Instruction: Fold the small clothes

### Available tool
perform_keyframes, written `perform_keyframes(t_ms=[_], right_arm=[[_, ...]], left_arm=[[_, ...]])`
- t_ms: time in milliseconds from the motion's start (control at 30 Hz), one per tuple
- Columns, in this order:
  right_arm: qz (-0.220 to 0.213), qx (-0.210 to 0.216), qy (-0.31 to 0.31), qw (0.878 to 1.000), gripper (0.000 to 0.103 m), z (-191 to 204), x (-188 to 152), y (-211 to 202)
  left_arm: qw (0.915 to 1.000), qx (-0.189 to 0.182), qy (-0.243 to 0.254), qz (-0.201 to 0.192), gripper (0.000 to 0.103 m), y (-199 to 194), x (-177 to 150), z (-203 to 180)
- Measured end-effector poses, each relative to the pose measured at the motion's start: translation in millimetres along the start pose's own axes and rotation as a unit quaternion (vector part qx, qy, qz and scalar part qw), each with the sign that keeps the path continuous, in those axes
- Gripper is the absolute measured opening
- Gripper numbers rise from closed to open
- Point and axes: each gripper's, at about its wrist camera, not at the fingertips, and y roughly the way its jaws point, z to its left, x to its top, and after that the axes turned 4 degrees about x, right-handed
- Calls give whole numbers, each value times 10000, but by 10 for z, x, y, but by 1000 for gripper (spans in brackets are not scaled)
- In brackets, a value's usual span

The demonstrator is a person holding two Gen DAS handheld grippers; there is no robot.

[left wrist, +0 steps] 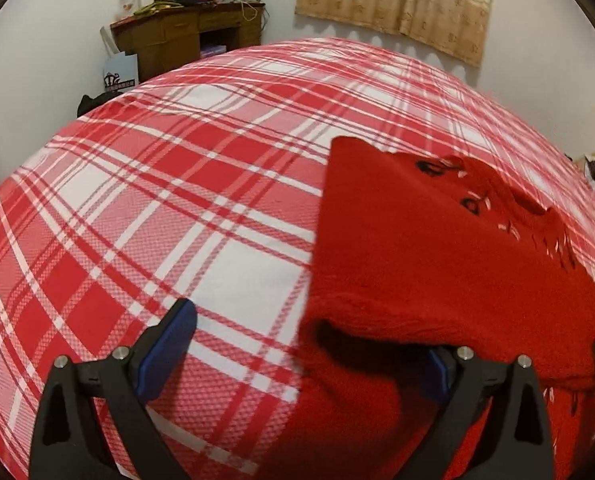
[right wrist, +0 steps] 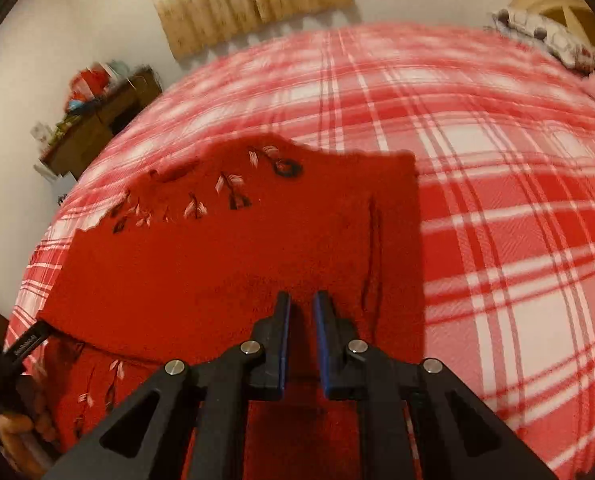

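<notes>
A red knitted sweater [right wrist: 217, 272] with small embroidered flowers lies folded on the red-and-white plaid bed [right wrist: 497, 200]. My right gripper [right wrist: 301, 300] hovers low over its near right part, jaws only a narrow gap apart, with nothing pinched between them. In the left wrist view the sweater [left wrist: 417, 260] fills the right side and a raised fold drapes over my left gripper's right finger. My left gripper [left wrist: 309, 332] stands wide open, and its left finger [left wrist: 177, 340] is over bare bedding [left wrist: 177, 200]. The left gripper [right wrist: 17, 348] and the hand holding it show at the right wrist view's left edge.
A wooden desk [left wrist: 177, 36] piled with items stands against the far wall, with a paper bag [left wrist: 119, 72] beside it. A beige curtain [left wrist: 397, 0] hangs behind the bed. A patterned pillow [right wrist: 545, 36] lies at the bed's far right corner.
</notes>
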Motion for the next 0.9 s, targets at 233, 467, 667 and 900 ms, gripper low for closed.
perform_keyframes(t_ms=[233,467,667,900], right_arm=[[57,-313,-253,9992,12,129,-22,-133],[-612,-71,-294,9977,12,120,-236,-996],[-1025,13,-276,9944,13,65,-420,-1704],[-1209,-134,-437,9916,70,-62,-921,-2379]], left_arm=[[9997,230,101,-41,101,-64,-46,-24],[9901,573,1149,-571,99,-493,-427,-31],[9846,352,1489,-842,99,-854,-615,-75],[9778,-226,1901,-851,100,-1192,-877,43]])
